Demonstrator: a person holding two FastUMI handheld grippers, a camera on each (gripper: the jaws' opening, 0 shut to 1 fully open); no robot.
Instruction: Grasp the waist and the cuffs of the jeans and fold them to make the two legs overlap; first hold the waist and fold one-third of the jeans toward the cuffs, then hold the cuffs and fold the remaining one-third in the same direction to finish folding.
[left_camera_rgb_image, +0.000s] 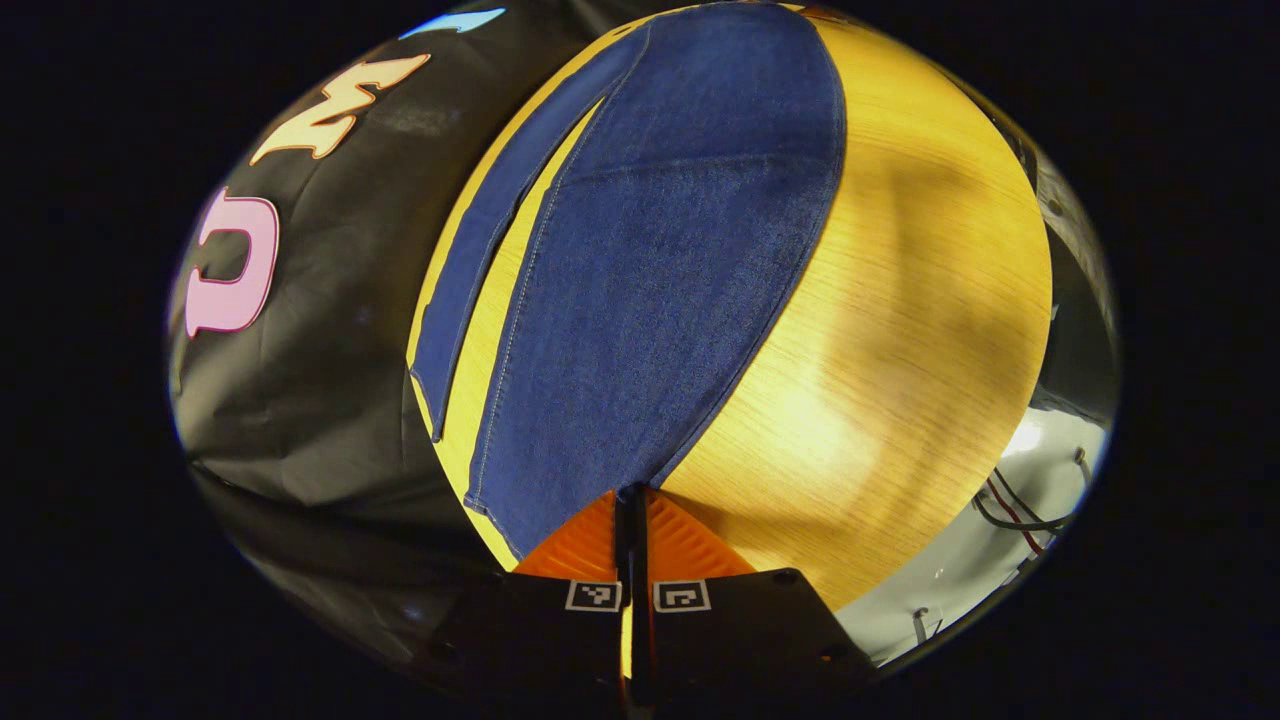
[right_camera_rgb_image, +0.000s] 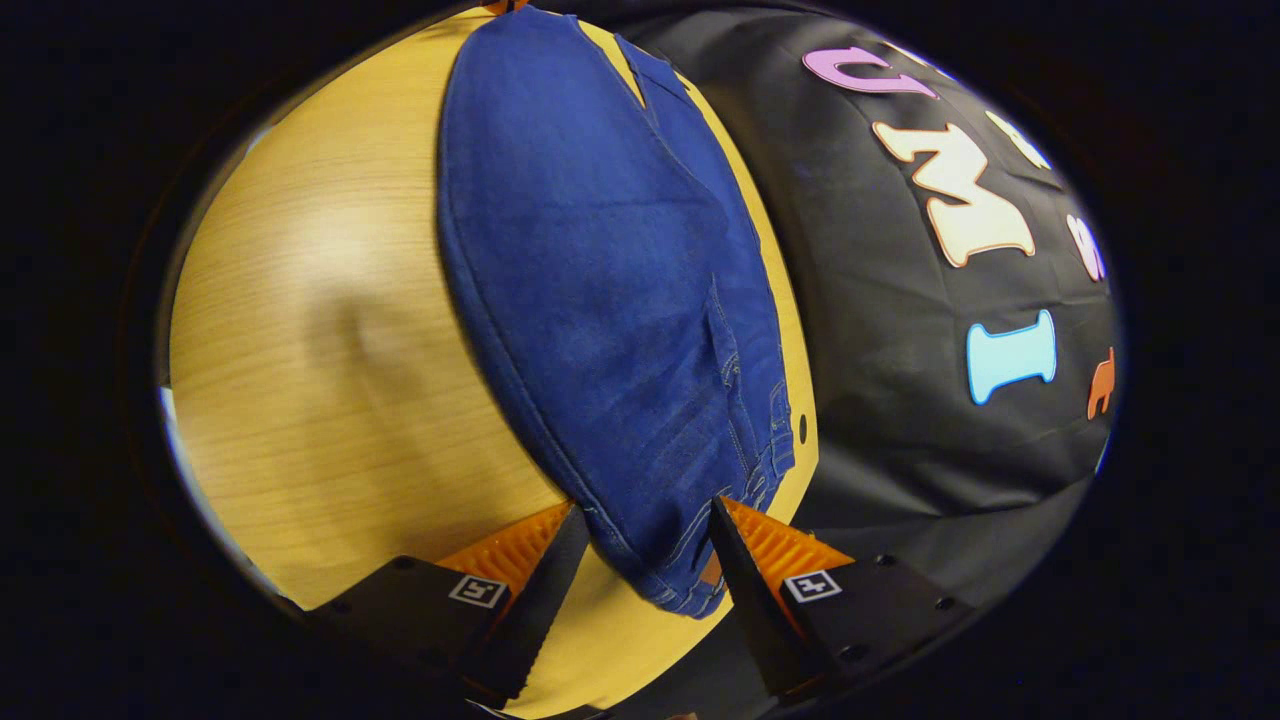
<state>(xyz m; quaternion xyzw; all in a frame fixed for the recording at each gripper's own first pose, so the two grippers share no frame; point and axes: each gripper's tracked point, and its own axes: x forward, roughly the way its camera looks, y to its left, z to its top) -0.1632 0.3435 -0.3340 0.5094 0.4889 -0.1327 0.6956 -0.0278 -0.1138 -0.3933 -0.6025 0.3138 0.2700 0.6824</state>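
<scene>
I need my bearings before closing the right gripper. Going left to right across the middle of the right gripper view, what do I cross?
Bare wooden table → jeans, lying flat with the waist end toward the right gripper → a thin strip of table edge → the booth's black cloth wall.

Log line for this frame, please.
left tool shut on jeans cuff | right tool open around waist | legs overlapped on table

Jeans: one pair (left_camera_rgb_image: 640, 270) was on the table.
Legs seen in the left gripper view: two.
Tables: one (left_camera_rgb_image: 900, 330).
Grippers: two, the left gripper (left_camera_rgb_image: 632, 500) and the right gripper (right_camera_rgb_image: 640, 520).
</scene>
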